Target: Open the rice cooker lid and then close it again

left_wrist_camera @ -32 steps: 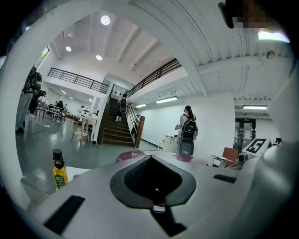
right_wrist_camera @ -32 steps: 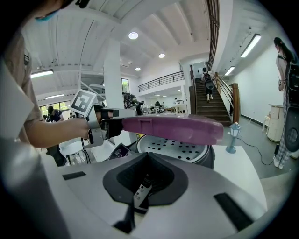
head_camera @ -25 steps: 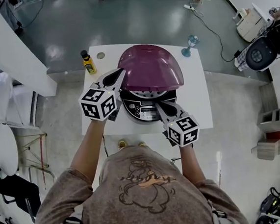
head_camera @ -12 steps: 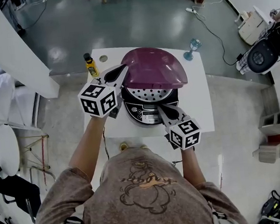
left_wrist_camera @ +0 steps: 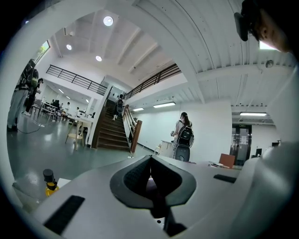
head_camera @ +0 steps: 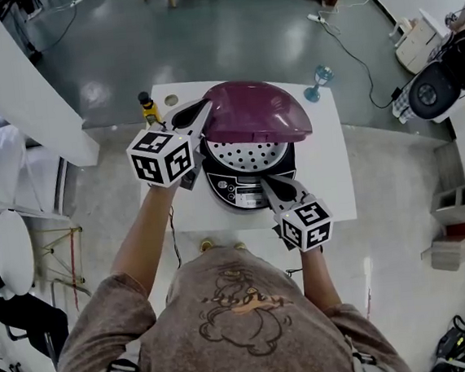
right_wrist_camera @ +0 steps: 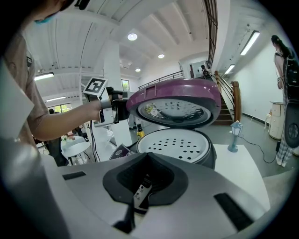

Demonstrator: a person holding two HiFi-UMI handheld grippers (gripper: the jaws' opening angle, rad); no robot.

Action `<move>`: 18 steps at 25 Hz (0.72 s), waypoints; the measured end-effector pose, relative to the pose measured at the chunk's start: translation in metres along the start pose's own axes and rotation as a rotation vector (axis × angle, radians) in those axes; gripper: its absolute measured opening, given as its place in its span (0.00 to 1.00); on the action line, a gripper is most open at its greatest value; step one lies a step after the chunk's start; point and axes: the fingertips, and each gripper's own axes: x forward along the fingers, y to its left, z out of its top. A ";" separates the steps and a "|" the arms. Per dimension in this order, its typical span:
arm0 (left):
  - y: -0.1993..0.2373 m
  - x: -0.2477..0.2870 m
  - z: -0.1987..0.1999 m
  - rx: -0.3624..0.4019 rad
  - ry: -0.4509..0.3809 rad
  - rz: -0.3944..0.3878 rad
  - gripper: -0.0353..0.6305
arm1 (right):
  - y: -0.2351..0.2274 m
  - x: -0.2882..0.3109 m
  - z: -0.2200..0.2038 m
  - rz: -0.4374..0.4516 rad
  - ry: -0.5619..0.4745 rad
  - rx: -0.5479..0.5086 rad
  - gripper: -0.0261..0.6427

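- The rice cooker [head_camera: 249, 183] sits in the middle of a white table [head_camera: 329, 172]. Its purple lid [head_camera: 262, 109] is tilted up on the back hinge – roughly half open – and a perforated inner plate [head_camera: 250, 153] shows underneath.
- The left gripper [head_camera: 202, 106] has its jaws closed, with the tips at the lid's left rim. I can't tell whether they pinch the rim or just prop it from below.
- The right gripper [head_camera: 265, 183] also has its jaws together with nothing between them. It points down at the cooker's front, by the control panel [head_camera: 245, 190], and looks to be steadying the body.
- I'd say the opening step is in hand, because the lid is raised but not upright.
- The next move probably calls for swinging the rim up and back along the hinge's arc until the lid stands by itself. The front would need holding so the cooker doesn't slide – then the lid comes back down to latch.
- A yellow bottle [head_camera: 150, 107] stands near the left gripper, so a wide swing could clip it.
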 end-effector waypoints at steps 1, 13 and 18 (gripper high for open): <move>0.001 0.001 0.002 -0.002 -0.004 -0.001 0.09 | 0.000 0.000 0.000 0.000 0.000 0.000 0.04; 0.009 0.010 0.031 -0.028 -0.055 -0.006 0.09 | -0.001 0.001 -0.002 0.005 -0.002 -0.005 0.04; 0.010 0.014 0.041 -0.025 -0.066 -0.014 0.09 | -0.001 0.000 -0.003 0.003 -0.004 -0.010 0.04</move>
